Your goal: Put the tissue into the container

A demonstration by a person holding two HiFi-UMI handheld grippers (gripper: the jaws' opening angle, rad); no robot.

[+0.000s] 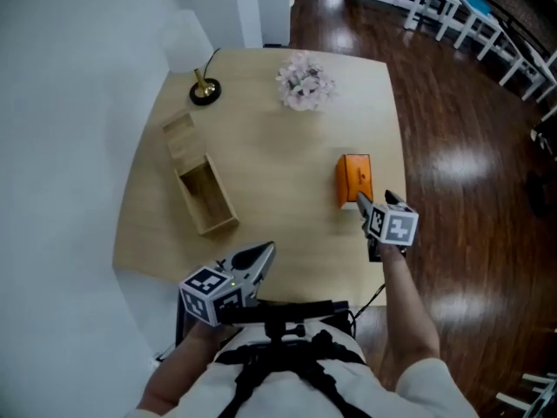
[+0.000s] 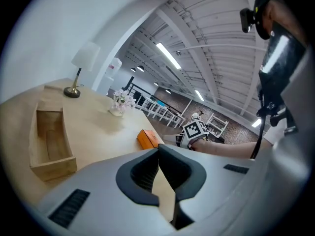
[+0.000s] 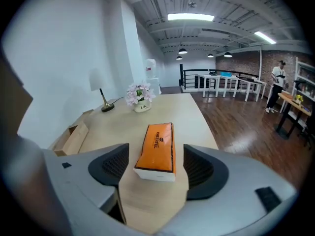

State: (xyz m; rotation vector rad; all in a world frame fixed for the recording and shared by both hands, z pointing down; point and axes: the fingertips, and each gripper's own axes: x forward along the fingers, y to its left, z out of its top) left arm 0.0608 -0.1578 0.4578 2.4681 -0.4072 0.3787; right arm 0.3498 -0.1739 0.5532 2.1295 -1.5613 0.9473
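Observation:
An orange tissue pack point(image 1: 354, 179) lies on the pale wooden table point(image 1: 278, 142) near its right edge. In the right gripper view the pack point(image 3: 156, 149) lies lengthwise, its near end between the two fingers. My right gripper point(image 1: 362, 201) point(image 3: 156, 156) is open around that end, and the pads do not touch it. The open wooden container point(image 1: 206, 197) point(image 2: 49, 141) stands empty at the table's left. My left gripper point(image 1: 264, 252) point(image 2: 158, 154) hangs over the near table edge, shut on nothing.
A flat wooden lid point(image 1: 180, 136) lies just beyond the container. A brass-based lamp point(image 1: 205, 90) and a small vase of flowers point(image 1: 305, 83) stand at the far side. Dark wood floor runs right of the table, with white furniture point(image 1: 452, 11) beyond.

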